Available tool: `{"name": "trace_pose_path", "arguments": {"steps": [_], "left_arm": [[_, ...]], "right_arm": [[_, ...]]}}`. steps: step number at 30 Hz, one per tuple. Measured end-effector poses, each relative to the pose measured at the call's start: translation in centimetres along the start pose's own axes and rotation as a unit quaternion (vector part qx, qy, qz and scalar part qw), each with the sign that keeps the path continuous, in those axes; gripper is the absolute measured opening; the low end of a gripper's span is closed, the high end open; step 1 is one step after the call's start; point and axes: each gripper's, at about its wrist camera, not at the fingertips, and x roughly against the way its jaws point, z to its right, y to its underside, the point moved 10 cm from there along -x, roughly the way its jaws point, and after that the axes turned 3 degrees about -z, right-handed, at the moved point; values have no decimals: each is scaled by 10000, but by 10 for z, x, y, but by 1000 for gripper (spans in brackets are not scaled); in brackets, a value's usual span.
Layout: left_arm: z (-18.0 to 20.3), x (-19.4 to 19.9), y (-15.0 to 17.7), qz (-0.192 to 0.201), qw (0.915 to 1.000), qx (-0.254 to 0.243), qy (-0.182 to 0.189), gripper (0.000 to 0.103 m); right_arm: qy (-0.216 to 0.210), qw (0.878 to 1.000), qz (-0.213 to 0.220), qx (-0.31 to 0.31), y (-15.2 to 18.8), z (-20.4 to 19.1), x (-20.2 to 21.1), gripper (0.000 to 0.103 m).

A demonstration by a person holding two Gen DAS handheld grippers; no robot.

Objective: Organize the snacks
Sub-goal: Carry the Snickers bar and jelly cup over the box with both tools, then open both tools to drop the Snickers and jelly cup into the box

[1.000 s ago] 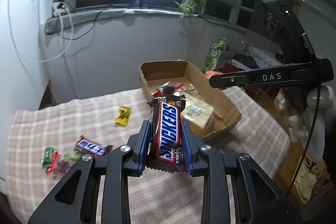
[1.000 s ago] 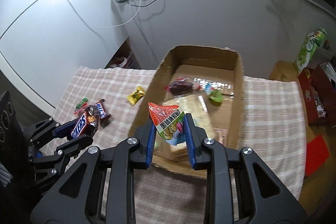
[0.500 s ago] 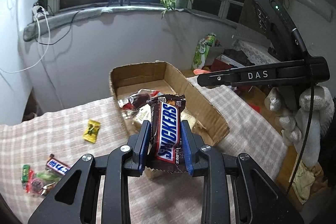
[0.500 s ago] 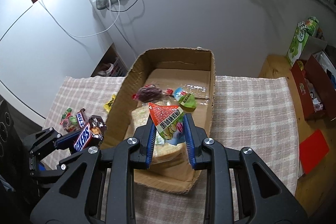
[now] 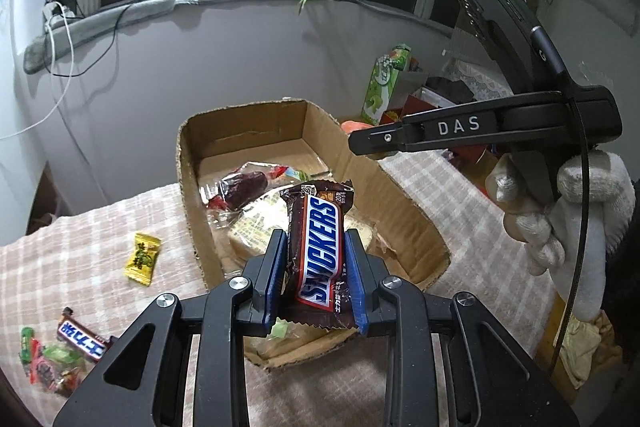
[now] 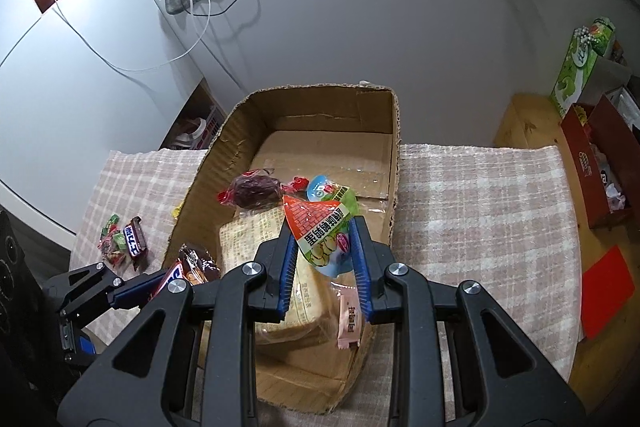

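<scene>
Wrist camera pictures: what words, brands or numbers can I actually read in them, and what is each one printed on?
"SNICKERS": on the brown chocolate bar clamped in the left gripper.
"DAS": on the black body of the right gripper, seen from the left wrist.
Chinese characters: on the red and green snack packet in the right gripper, seen upside down.
Too small or blurred: the second bar, yellow candy, pink sachet, green carton.

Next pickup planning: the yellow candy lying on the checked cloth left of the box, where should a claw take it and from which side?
Take the yellow candy across its narrow middle, coming straight down from above. It lies flat on the checked cloth, long axis running toward the camera, so its long edges suit the pads. Nothing touches it; the cardboard box stands clear to its right.
</scene>
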Motion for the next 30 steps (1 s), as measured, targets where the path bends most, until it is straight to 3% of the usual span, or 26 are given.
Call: {"name": "trace_pose_path", "arguments": {"steps": [15,17,18,19,21,23,25,30], "left_arm": [[-2,-19,-1,-149,9999,39,30,27],[-1,-19,-2,-132,9999,43,33,27],[-1,-20,-2,-133,9999,45,25,29],[-2,-20,-2,-131,9999,55,1,38],[-2,-19,-3,-105,9999,74,-6,57],[-3,-17,-4,-77,9999,74,-25,58],[-4,-17,-4,-107,9999,85,-52,64],[-4,-14,-5,-88,9999,99,-30,64]], "right_arm": [[18,9999,-73,84,-2,0,-17,30],[54,9999,-49,102,-3,-1,-17,36],[85,9999,-15,110,-4,-1,-16,50],[101,9999,41,120,-5,-2,-14,64],[87,9997,138,158,-7,-4,-11,73],[96,9997,148,190,-9,-6,-10,75],[126,9995,171,216,-9,-8,-9,83],[88,9995,194,224,-9,-12,-7,84]]}}
